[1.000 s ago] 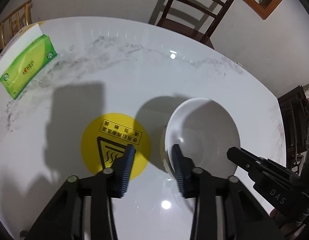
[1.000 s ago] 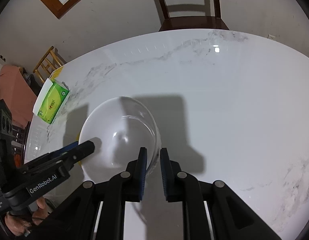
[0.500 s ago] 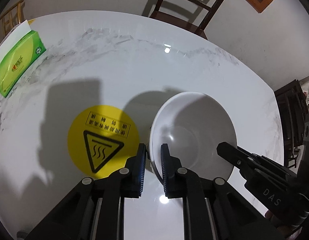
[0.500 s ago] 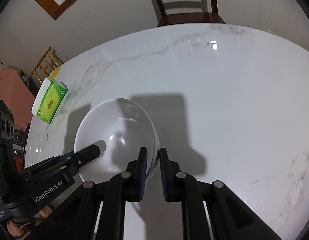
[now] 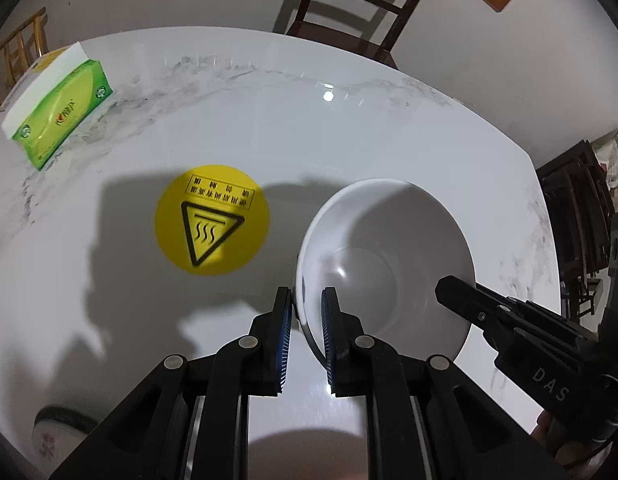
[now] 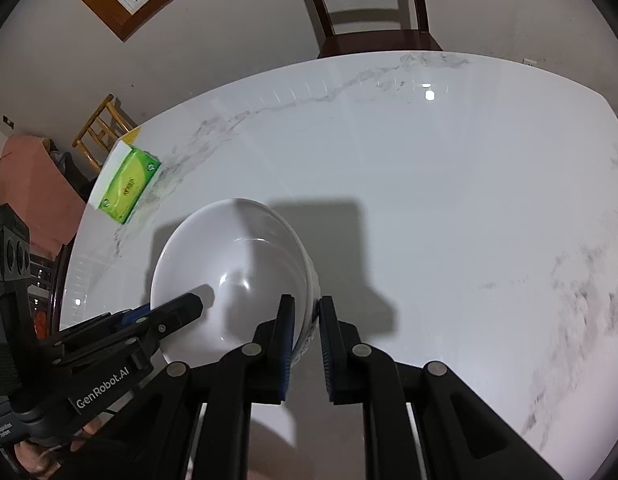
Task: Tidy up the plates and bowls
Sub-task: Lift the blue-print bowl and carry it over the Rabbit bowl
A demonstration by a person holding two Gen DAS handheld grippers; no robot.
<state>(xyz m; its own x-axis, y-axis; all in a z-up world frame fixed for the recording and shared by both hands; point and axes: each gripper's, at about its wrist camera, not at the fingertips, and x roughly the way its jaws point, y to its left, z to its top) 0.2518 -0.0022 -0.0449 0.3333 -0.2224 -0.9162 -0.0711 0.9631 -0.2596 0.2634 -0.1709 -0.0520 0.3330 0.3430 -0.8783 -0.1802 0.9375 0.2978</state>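
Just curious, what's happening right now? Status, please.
Left gripper and right gripper both clamped on white ceramic bowl rim. Nothing in the way.

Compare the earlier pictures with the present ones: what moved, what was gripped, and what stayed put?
The left tool closed from open onto the white bowl's rim. The bowl has shifted away from the yellow sticker. The right tool stayed clamped on the opposite rim. The tissue box stayed on the table.

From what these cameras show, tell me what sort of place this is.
Most likely a home dining room. A large round marble-look table has dark wooden dining chairs drawn up to it, a green tissue box lies near its edge, and a white bowl is being handled over it.
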